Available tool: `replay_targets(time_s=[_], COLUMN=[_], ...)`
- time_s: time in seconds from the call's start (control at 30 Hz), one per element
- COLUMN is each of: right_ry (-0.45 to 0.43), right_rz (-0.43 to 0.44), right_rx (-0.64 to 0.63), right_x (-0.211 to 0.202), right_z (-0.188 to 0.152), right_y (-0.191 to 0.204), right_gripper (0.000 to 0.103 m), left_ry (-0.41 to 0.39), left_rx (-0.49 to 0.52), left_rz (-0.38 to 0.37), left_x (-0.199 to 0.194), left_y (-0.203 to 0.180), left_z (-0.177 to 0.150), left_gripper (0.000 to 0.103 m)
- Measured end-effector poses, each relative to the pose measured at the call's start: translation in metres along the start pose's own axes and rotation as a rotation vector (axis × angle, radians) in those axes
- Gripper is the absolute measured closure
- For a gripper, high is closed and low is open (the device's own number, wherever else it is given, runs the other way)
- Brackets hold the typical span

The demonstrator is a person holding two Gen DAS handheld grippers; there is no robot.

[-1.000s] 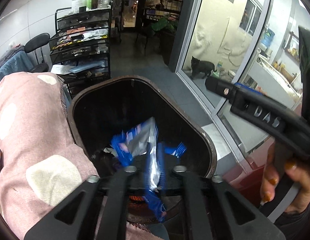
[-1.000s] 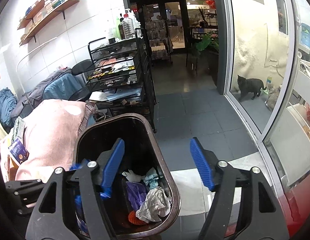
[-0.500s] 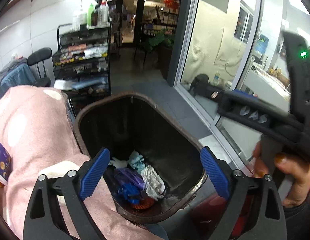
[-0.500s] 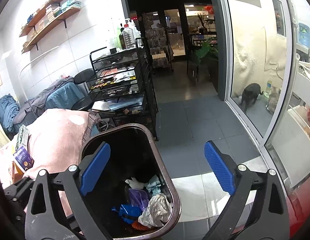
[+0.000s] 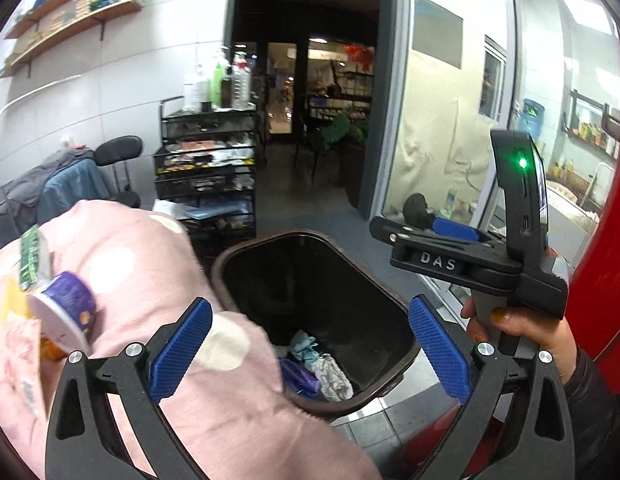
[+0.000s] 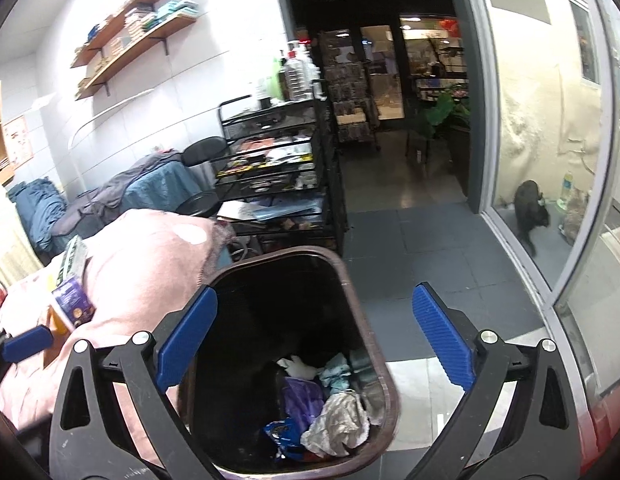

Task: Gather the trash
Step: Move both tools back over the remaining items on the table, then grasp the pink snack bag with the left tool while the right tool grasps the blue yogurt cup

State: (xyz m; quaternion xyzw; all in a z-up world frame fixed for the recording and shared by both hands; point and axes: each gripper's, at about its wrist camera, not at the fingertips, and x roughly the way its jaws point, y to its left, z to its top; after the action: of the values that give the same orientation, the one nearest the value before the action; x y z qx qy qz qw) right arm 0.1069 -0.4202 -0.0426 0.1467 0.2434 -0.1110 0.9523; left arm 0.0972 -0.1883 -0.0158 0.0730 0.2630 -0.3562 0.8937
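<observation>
Both my tools are wide apart w/ nothing between the pads: left tool (image 5: 310,354), right tool (image 6: 316,338). Both have just been opening. Trash now sits in the bin (image 6: 352,280): a blue wrapper (image 6: 281,432), a crumpled grey wad (image 6: 338,420), a purple bag (image 6: 303,396) and pale scraps, all at the bin's near end.

Step in hand, as I judge it: drop is done, so pull clear and go for the next piece. More trash lies on the pink blanket (image 5: 121,248) just left of the bin: a purple cup (image 5: 65,312) on its side, w/ a green-printed packet (image 5: 29,256) beside it. To do it well I'd keep the left tool apart, swing it left over the blanket's near edge, come at the cup across its round wall and not snag the cloth. Right tool should stay off the bin's rim.

Vs. a sec ago: the left tool was pinched on the blue wrapper over the bin; now it's let go, wrapper's inside. The left view has lifted and shifted left, so the cup shows. The right tool was only part open.
</observation>
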Motion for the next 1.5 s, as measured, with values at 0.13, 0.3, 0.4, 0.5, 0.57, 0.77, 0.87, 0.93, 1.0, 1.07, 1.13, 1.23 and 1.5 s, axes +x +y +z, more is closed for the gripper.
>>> replay_targets(time_s=[0.13,0.3,0.4,0.5,0.57,0.77,0.87,0.93,1.0,1.07,1.13,1.23,1.5], right_ry=[0.008,0.015,0.034,0.052,0.065,0.089,0.124,0.152,0.161,0.166,0.181,0.206,0.287], right_rz=[0.048,0.095,0.137,0.181,0.211,0.294,0.351,0.391,0.414,0.432,0.437,0.42,0.395], right_rx=[-0.025,-0.047,-0.053,-0.074,-0.101,-0.182,-0.217,-0.245,-0.272,-0.305,-0.345,-0.381,-0.45], right_x=[0.002,0.001,0.003,0.005,0.007,0.011,0.016,0.02,0.023,0.024,0.029,0.038,0.078], right_z=[-0.003,-0.006,-0.01,-0.013,-0.015,-0.021,-0.024,-0.026,-0.027,-0.028,-0.03,-0.031,-0.031], right_y=[0.016,0.037,0.052,0.07,0.087,0.135,0.157,0.174,0.189,0.204,0.222,0.241,0.283], right_gripper=[0.006,0.006,0.006,0.006,0.006,0.006,0.006,0.006,0.006,0.006,0.006,0.006,0.015], left_ry=[-0.018,-0.023,-0.028,-0.036,-0.052,-0.028,0.013,0.039,0.055,0.073,0.085,0.103,0.271], left_rx=[-0.061,-0.115,-0.159,-0.196,-0.22,-0.309,-0.349,-0.371,-0.392,-0.408,-0.425,-0.402,-0.267], left_rz=[0.044,0.116,0.16,0.204,0.241,0.344,0.386,0.406,0.41,0.411,0.406,0.392,0.425], left_x=[-0.016,-0.034,-0.046,-0.06,-0.071,-0.095,-0.104,-0.109,-0.112,-0.112,-0.11,-0.102,-0.046], left_y=[0.022,0.045,0.065,0.086,0.1,0.142,0.166,0.18,0.191,0.201,0.206,0.207,0.199], left_z=[-0.006,-0.02,-0.028,-0.039,-0.048,-0.07,-0.082,-0.09,-0.094,-0.096,-0.093,-0.087,-0.068], left_gripper=[0.005,0.005,0.005,0.005,0.005,0.005,0.005,0.005,0.006,0.006,0.007,0.007,0.01])
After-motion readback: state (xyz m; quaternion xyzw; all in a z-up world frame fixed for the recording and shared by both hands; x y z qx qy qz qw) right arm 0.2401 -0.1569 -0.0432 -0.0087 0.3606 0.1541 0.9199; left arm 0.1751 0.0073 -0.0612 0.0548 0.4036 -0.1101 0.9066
